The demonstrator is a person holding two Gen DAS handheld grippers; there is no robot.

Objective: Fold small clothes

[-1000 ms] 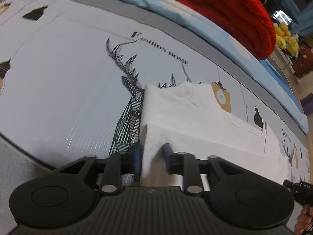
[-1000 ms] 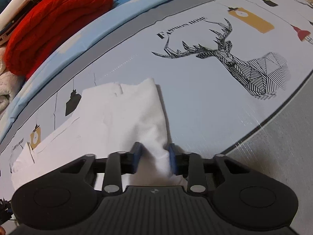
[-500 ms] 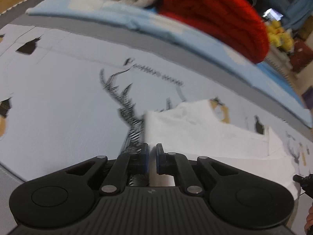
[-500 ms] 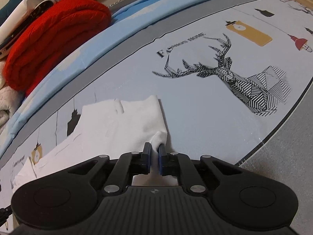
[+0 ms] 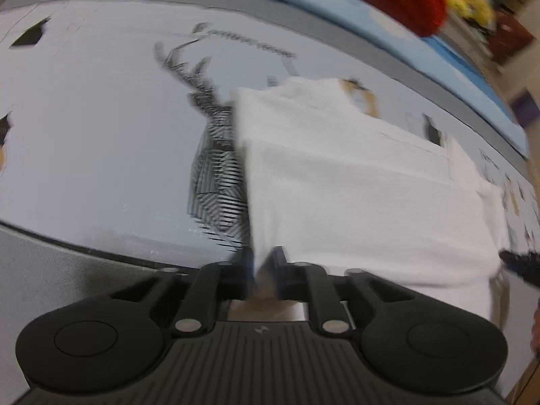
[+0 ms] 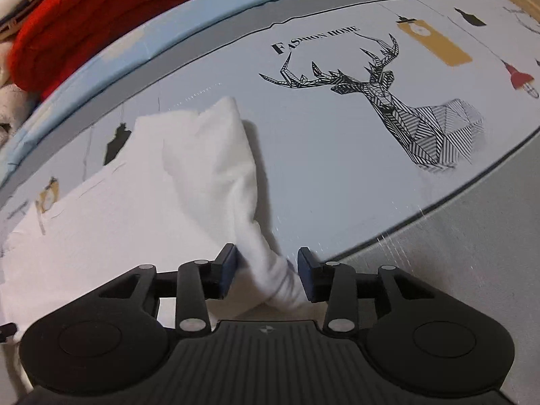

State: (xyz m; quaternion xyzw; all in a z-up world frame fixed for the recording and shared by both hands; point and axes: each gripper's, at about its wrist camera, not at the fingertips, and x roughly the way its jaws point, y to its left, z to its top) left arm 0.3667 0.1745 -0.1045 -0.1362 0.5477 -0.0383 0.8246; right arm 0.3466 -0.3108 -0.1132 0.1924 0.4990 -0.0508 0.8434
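White garment lies partly folded on a pale printed mat, beside the mat's deer drawing. Left gripper has its jaws nearly closed, pinching the garment's near edge. Right gripper has its jaws opening, with a bunched corner of the cloth between the blue pads. Red knit bundle sits beyond the mat.

Bare mat rt of white garment, red knit pile blocks far edge
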